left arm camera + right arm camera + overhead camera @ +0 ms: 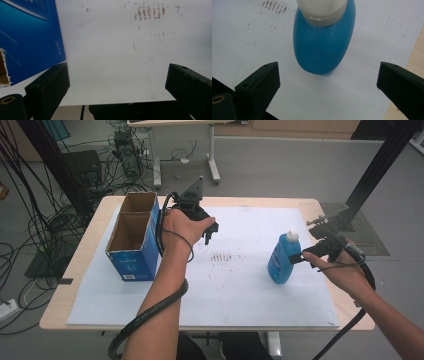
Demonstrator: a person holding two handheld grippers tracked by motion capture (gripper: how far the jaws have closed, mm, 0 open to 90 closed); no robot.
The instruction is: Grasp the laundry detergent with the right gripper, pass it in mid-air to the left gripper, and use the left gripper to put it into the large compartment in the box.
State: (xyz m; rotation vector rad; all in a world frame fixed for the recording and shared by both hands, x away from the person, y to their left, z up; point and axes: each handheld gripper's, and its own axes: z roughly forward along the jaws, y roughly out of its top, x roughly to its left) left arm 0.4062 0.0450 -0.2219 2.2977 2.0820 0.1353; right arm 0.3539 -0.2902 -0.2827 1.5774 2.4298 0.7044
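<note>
While upright on white sheet (240, 290) at table (75, 265) right, blue bottle (283, 257) just ahead of right gripper (300, 256), jaws apart. Left gripper (212, 232) spread wide, empty, beside blue box (134, 240).

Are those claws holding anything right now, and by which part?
Nothing is held. The right claw is open just short of the blue bottle; the left claw is open over the white sheet.

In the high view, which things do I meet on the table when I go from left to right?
Blue cardboard box → left gripper → brown marks on the white sheet → blue bottle → right gripper.
</note>
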